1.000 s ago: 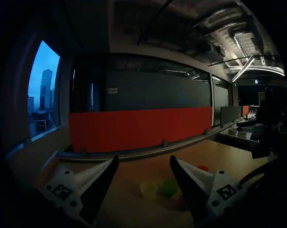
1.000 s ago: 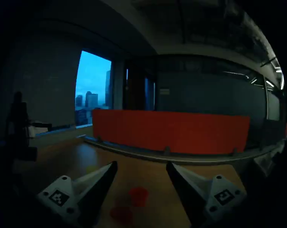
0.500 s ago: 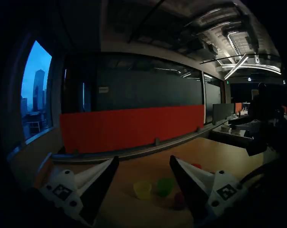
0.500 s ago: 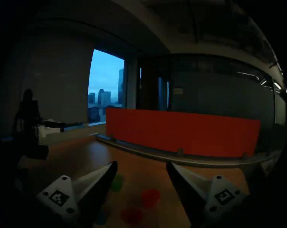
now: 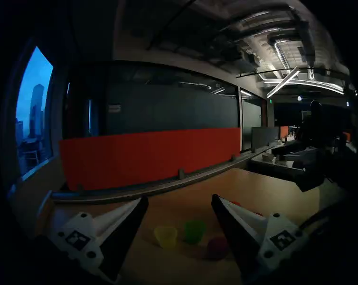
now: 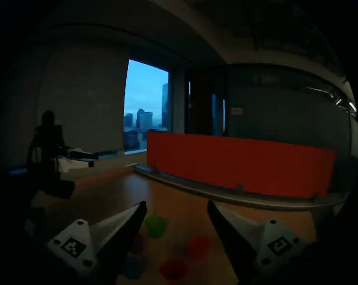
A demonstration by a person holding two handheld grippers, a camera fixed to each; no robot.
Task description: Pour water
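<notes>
Small plastic cups stand on a wooden table [image 5: 255, 190] in a dim room. In the left gripper view a yellow cup [image 5: 165, 236], a green cup [image 5: 194, 231] and a dark pink cup [image 5: 217, 247] sit between the fingers of my left gripper [image 5: 179, 206], which is open and holds nothing. In the right gripper view a green cup [image 6: 156, 225], two red cups [image 6: 198, 247] [image 6: 173, 269] and a blue cup [image 6: 131, 267] lie below my right gripper [image 6: 176, 211], open and holding nothing. The other gripper [image 6: 60, 164] shows far left there.
A red partition panel [image 5: 150, 156] runs along the table's far edge, with dark glass above it. A window [image 6: 146, 111] shows a dusk skyline. At the right of the left gripper view stands the other gripper [image 5: 307, 164] with desks behind it.
Both views have swung. The cups slid left in the left gripper view. In the right gripper view more cups came into sight and the window moved right. Both grippers stayed open.
</notes>
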